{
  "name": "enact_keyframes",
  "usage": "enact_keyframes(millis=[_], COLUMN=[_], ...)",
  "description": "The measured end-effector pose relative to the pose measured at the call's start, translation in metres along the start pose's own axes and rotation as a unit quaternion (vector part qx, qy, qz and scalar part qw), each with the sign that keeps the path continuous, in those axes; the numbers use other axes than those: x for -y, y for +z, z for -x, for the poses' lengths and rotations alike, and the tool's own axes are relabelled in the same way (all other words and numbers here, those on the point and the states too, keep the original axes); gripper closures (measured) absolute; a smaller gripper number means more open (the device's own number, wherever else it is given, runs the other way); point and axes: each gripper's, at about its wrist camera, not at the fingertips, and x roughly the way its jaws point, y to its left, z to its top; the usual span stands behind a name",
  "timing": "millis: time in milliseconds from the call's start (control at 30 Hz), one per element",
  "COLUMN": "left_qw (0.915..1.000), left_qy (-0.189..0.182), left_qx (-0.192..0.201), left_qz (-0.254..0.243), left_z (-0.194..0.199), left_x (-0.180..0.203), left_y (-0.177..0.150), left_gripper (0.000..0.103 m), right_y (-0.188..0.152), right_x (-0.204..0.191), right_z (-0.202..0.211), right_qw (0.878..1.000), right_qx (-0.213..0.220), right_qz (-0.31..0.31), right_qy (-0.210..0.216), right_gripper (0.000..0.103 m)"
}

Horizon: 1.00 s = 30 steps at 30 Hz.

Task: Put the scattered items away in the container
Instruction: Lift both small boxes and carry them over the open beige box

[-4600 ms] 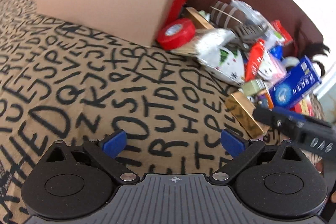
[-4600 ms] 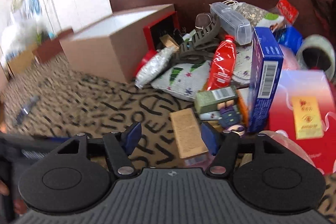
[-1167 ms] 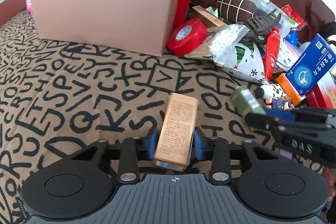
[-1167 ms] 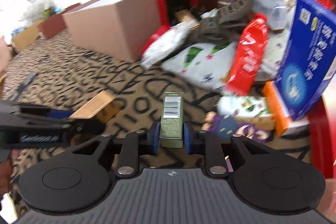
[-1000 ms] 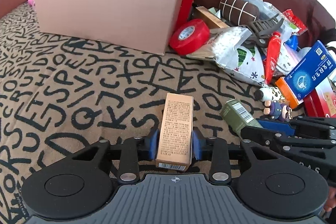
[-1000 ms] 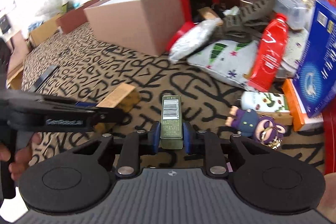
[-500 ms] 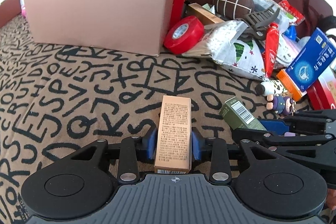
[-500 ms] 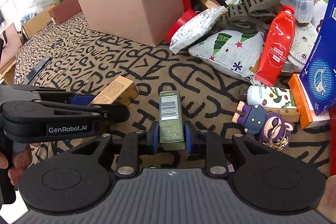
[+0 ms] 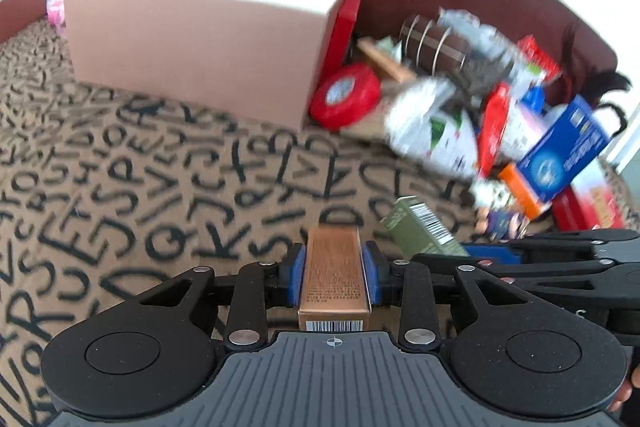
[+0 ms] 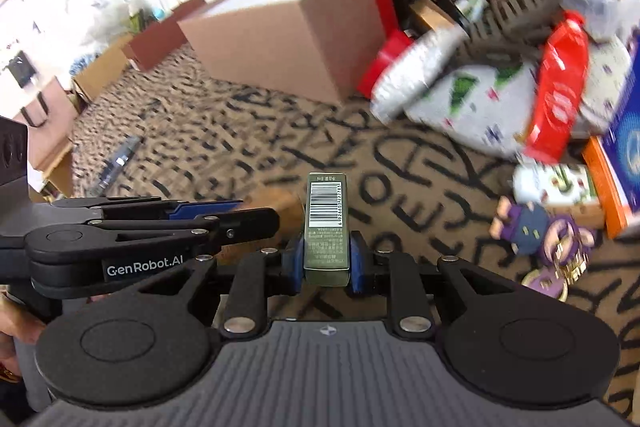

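Boxes in both grippers, held over the lettered rug [image 9: 120, 187]. Left gripper [image 9: 333, 269]: jaws closing onto copper box [image 9: 334, 279], blue pads flat on its long sides, barcode end toward the camera. Held lengthwise, likely so as to drop in end-first. Right gripper [image 10: 326, 263]: clenched on green box [image 10: 326, 223], gripped near its rear end, barcode face up and jutting forward. Grippers side by side, close together, probably to carry both in one trip. Ahead and well apart: open carton [image 9: 200, 55], the likely container, with red tape roll [image 9: 346, 95] just beside it and pile [image 9: 500, 131] to its right. Next, by judgement: over the carton's rim, then release. Risk: green box pivoting in so short a grip.
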Motion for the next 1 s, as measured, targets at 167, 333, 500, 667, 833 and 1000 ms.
enact_keyframes(millis=[167, 333, 500, 667, 833, 1000], left_qw=[0.9994, 0.9978, 0.9983, 0.9970, 0.9943, 0.9922], left_qy=[-0.011, -0.007, 0.018, -0.004, -0.010, 0.011], left_qx=[0.034, 0.065, 0.049, -0.033, -0.074, -0.071], left_qz=[0.002, -0.004, -0.025, -0.070, -0.075, -0.102], left_z=[0.019, 0.029, 0.036, 0.006, -0.018, -0.020], left_x=[-0.007, -0.015, -0.022, -0.009, -0.001, 0.000], left_y=[0.034, 0.073, 0.060, 0.006, -0.019, -0.020], left_gripper=[0.094, 0.094, 0.036, 0.036, 0.036, 0.073], right_y=[0.039, 0.085, 0.088, 0.063, 0.054, 0.051], right_x=[-0.018, -0.037, -0.041, -0.018, -0.009, -0.008], right_z=[0.009, 0.002, 0.003, -0.010, -0.007, -0.004], right_qw=[0.999, 0.998, 0.997, 1.000, 1.000, 1.000], right_qx=[0.022, 0.036, 0.054, 0.018, 0.011, 0.012], right_qz=[0.021, 0.043, 0.059, 0.021, 0.004, 0.006], right_qy=[0.016, 0.025, 0.006, -0.011, -0.016, -0.018], right_gripper=[0.078, 0.078, 0.078, 0.078, 0.078, 0.078])
